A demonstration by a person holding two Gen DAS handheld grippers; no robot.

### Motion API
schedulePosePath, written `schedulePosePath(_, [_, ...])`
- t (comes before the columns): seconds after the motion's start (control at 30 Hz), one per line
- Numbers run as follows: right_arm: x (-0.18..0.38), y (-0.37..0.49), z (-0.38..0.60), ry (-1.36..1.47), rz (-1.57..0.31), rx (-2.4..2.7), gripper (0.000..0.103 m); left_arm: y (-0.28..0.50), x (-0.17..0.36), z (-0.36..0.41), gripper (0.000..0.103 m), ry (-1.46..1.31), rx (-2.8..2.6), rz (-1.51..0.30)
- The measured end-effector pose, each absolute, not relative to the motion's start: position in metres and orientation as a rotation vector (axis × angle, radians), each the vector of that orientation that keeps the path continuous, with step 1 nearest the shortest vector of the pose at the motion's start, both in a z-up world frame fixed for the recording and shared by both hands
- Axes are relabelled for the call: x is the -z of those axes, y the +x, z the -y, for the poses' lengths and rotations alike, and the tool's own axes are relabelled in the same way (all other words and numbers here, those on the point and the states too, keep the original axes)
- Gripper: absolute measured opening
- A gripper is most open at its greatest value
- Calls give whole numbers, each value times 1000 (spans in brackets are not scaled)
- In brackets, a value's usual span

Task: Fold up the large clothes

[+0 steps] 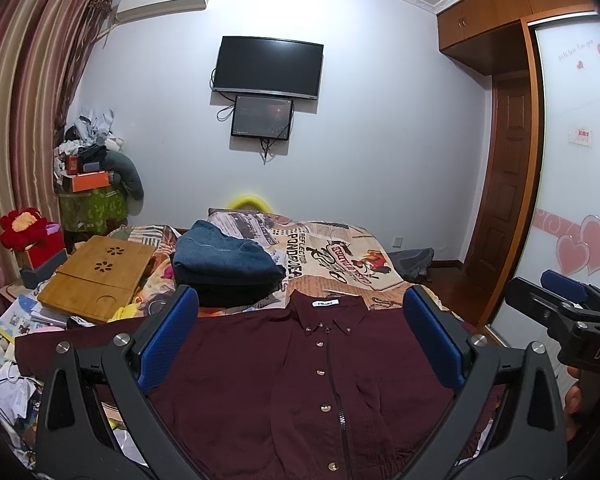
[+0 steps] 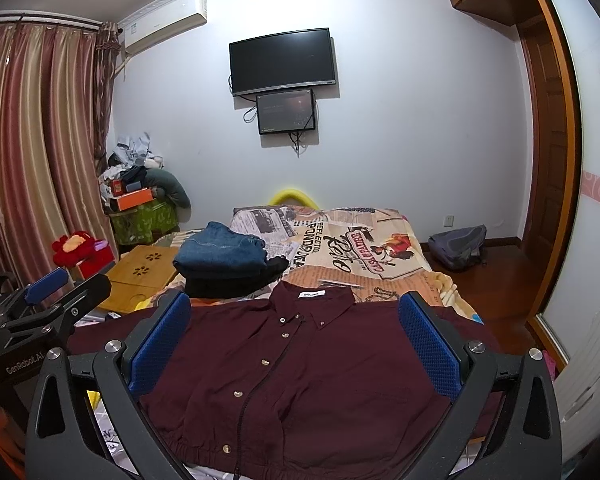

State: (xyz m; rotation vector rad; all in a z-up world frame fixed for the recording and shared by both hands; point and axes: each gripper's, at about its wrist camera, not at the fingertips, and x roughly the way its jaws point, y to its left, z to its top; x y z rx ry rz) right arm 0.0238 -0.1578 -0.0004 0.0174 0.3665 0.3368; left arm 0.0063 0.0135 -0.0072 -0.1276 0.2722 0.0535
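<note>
You hold the left gripper (image 1: 300, 344) and the right gripper (image 2: 294, 344) above the bed (image 1: 340, 256), both with jaws spread wide and holding nothing. The maroon shirt (image 1: 300, 380) lies flat and buttoned, collar away from you, probably so that each side is free for you to take.

We see both views evenly lit by soft indoor light, with faint shadows beneath the wall screen (image 1: 267, 67). Fisheye bending curves the curtains (image 2: 32, 152) and wardrobe (image 1: 572, 168); black vignetting fills the corners. Focus stays sharp.

Maroon button-front shirt (image 1: 300, 380) spread flat, collar away, buttoned, on the patterned bed, sleeves out sideways.
</note>
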Motion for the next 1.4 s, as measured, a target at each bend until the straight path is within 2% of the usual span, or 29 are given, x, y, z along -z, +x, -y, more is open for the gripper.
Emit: schedulePosePath(1.4, [11, 39, 158, 13, -402, -321, 103, 18, 14, -29, 103, -155, -54, -299])
